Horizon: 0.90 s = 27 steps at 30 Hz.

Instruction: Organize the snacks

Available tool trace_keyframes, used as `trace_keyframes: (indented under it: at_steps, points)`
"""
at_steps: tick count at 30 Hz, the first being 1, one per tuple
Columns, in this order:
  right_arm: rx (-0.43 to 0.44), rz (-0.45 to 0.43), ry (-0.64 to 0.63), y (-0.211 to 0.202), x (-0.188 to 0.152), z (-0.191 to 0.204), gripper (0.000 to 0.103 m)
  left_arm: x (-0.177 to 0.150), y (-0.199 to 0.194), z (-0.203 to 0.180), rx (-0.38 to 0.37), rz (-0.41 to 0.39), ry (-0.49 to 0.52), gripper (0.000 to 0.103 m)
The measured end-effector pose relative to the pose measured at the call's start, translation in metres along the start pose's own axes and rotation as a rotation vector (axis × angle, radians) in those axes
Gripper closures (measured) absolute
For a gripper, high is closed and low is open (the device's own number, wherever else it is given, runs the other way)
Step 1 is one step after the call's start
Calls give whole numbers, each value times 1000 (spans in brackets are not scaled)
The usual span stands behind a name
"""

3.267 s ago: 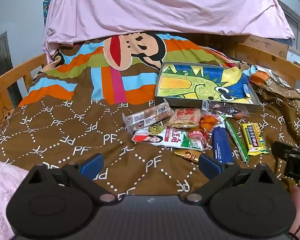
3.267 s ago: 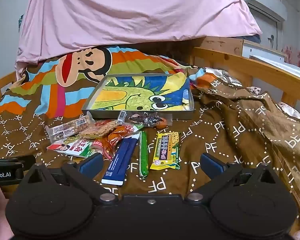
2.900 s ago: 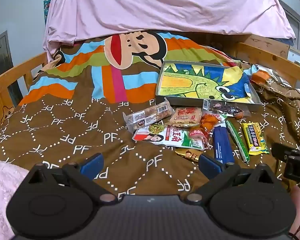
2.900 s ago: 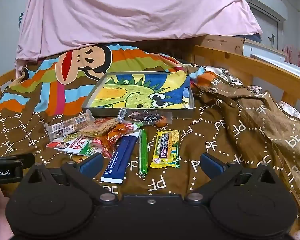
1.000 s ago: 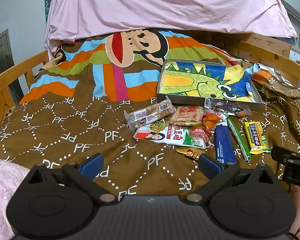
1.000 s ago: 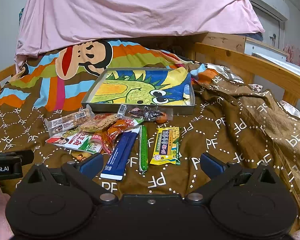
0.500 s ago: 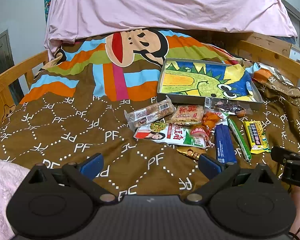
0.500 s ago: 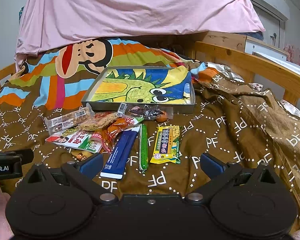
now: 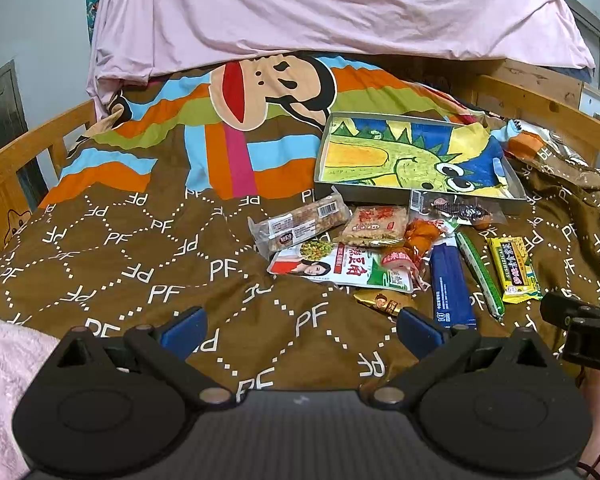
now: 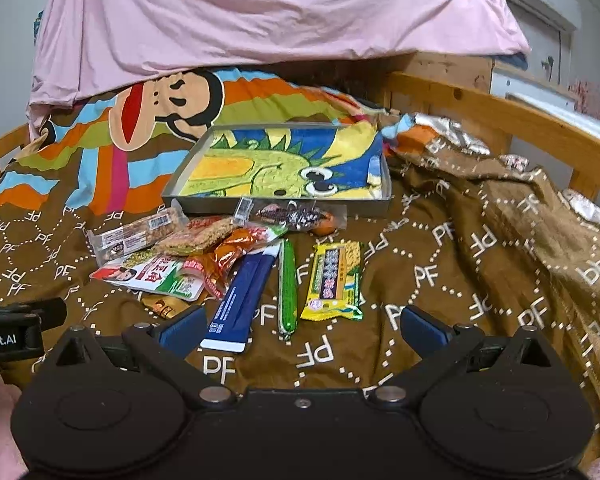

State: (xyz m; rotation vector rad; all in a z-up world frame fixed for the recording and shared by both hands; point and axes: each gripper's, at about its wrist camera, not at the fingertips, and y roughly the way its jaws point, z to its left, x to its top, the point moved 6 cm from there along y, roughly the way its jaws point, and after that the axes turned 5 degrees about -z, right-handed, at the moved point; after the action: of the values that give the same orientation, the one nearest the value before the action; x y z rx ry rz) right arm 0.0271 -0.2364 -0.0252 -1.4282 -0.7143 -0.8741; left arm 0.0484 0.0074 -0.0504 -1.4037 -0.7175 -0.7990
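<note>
Several snack packets lie on a brown bedspread in front of a shallow grey tray (image 9: 516,194) (image 10: 384,204) lined with a dinosaur picture. Among them are a nut bar (image 9: 298,226) (image 10: 136,234), a white and green pouch (image 9: 340,268) (image 10: 152,276), a blue stick pack (image 9: 450,282) (image 10: 244,294), a green sausage stick (image 9: 480,276) (image 10: 287,288) and a yellow packet (image 9: 512,270) (image 10: 334,280). My left gripper (image 9: 300,330) is open and empty, short of the snacks. My right gripper (image 10: 302,330) is open and empty, just short of the blue pack and green stick.
Wooden bed rails run along the left (image 9: 20,152) and right (image 10: 500,120). A pink sheet (image 9: 320,12) hangs over the far end. The bedspread is rumpled into folds at the right (image 10: 520,220). Each view shows the other gripper at its edge (image 9: 580,336) (image 10: 16,332).
Both grippers have crept slightly forward toward the snacks. Nothing has been picked up or moved.
</note>
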Motion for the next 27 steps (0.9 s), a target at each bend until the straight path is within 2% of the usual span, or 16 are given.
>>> trace_keyframes:
  at_steps: [4, 8, 15, 19, 27]
  points:
    - [-48, 48, -20, 6, 0, 2, 1, 3, 0, 0, 1, 21, 3, 0]
    - [-50, 110, -56, 14, -5, 6, 1, 7, 3, -1, 1, 55, 12, 0]
    - [-14, 193, -75, 30, -12, 12, 1, 9, 21, -5, 8, 142, 22, 0]
    - [27, 239, -70, 41, -12, 11, 1, 13, 31, -8, 4, 161, 47, 0]
    - [80, 268, -93, 65, 3, -4, 1, 26, 58, -26, -70, 206, 82, 0]
